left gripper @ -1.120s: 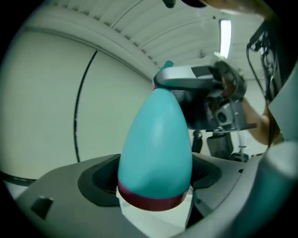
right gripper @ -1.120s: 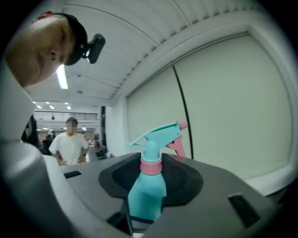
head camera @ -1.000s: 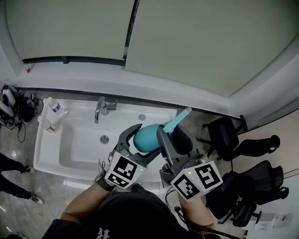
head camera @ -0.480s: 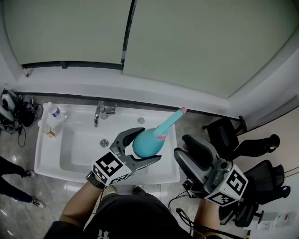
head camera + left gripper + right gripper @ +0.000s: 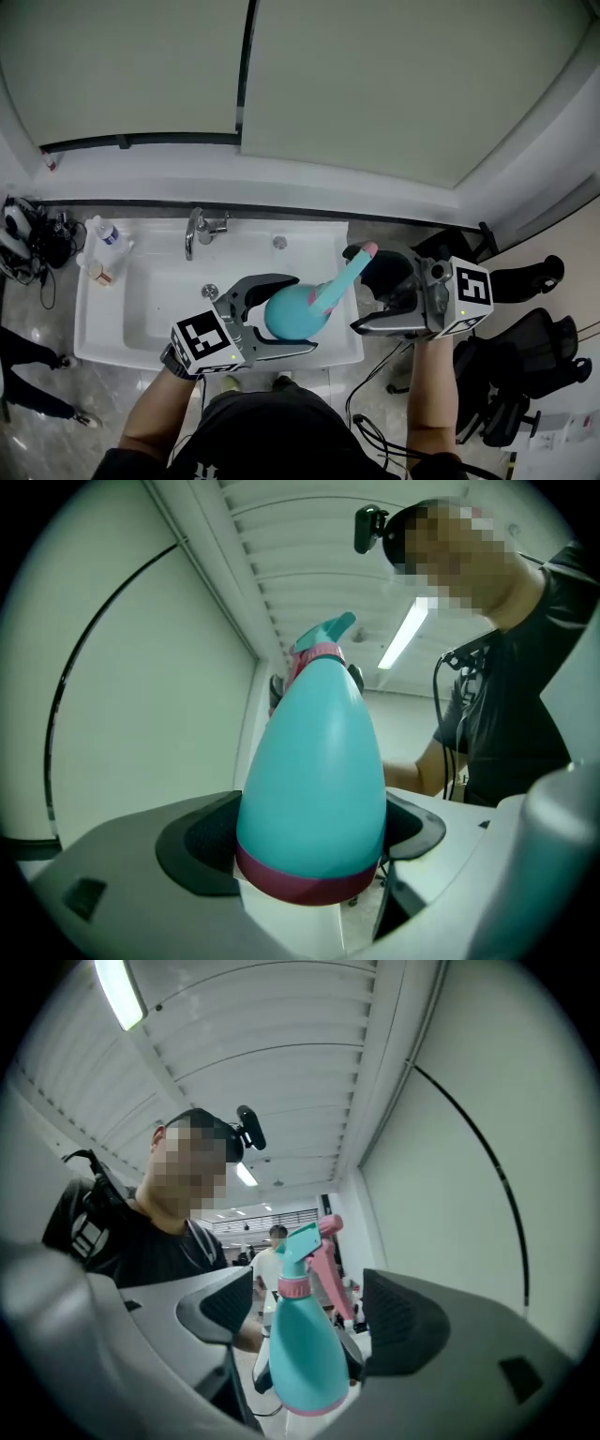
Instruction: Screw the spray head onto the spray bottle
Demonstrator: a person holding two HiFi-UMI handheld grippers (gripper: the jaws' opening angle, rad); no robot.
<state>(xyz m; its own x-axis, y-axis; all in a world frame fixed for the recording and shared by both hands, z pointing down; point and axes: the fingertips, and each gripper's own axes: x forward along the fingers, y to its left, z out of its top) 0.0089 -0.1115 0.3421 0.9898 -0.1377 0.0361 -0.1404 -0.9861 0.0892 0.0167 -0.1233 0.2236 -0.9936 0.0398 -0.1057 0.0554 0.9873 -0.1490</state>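
An office washing corner: white sink (image 5: 91, 314), faucet (image 5: 194, 232), black office chairs (image 5: 525, 349).

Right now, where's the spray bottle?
Head view, centre: bottle clamped in the left gripper over the sink's front-right rim, spray head pointing up-right.

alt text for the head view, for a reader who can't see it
Seen from above, the left gripper holds a teal spray bottle, pink-trimmed spray head on, over a white sink. The right gripper faces it; its jaws have just been opening and grip nothing.
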